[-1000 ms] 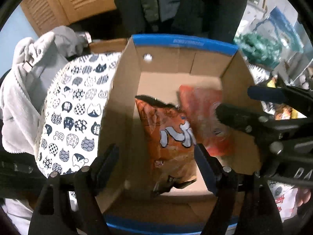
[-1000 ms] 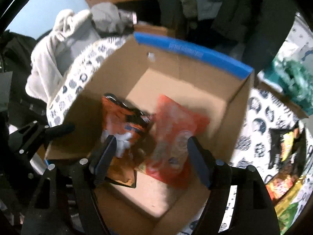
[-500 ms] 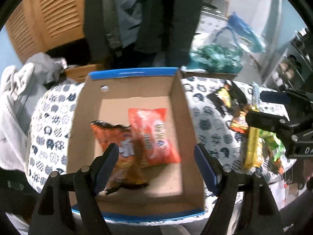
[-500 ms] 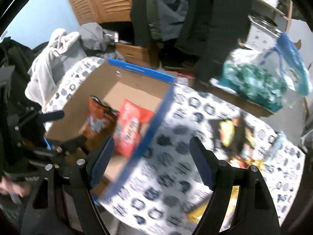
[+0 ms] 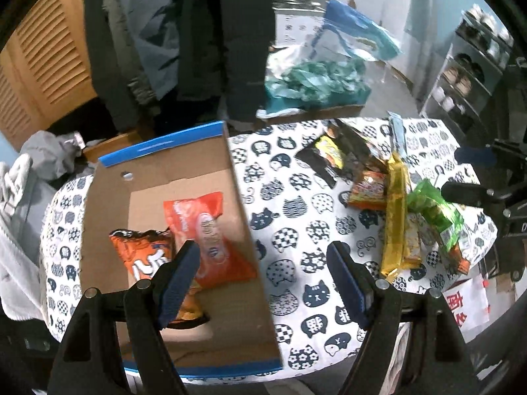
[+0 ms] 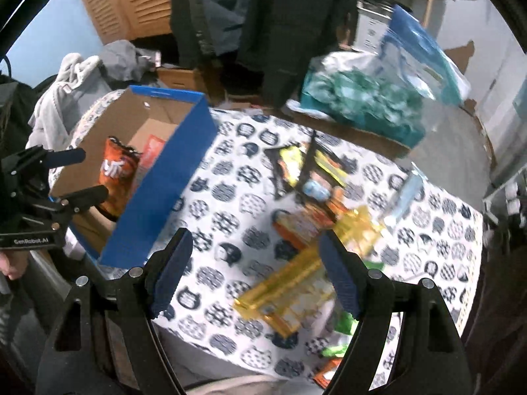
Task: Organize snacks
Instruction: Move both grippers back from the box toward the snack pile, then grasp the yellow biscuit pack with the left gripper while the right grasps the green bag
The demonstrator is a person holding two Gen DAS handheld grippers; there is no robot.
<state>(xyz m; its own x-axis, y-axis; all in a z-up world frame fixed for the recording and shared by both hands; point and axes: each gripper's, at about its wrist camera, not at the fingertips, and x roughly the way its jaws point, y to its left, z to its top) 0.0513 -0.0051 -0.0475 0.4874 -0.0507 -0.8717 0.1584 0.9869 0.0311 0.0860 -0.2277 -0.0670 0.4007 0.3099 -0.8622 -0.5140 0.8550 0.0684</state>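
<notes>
A cardboard box with blue outer walls (image 5: 237,197) (image 6: 164,177) sits at the table's left. Inside lie an orange chip bag (image 5: 145,256) (image 6: 115,171) and a red snack packet (image 5: 207,230). A pile of snacks lies on the cat-print cloth to the right: a long yellow pack (image 5: 395,214) (image 6: 290,283), a green packet (image 5: 438,214), a black and yellow packet (image 5: 329,154) (image 6: 296,161). My left gripper (image 5: 263,279) is open and empty over the box's right wall. My right gripper (image 6: 253,270) is open and empty above the cloth, near the yellow pack.
The cat-print table (image 5: 296,204) ends close at the front edge. A clear bag of teal items (image 5: 316,79) (image 6: 362,102) stands behind it. Dark coats (image 5: 204,33) hang at the back, grey clothing (image 6: 75,75) lies at the left.
Both grippers have pulled back from the box and swung right. The snack pile on the cloth has come into view. The two packets stay in the box.
</notes>
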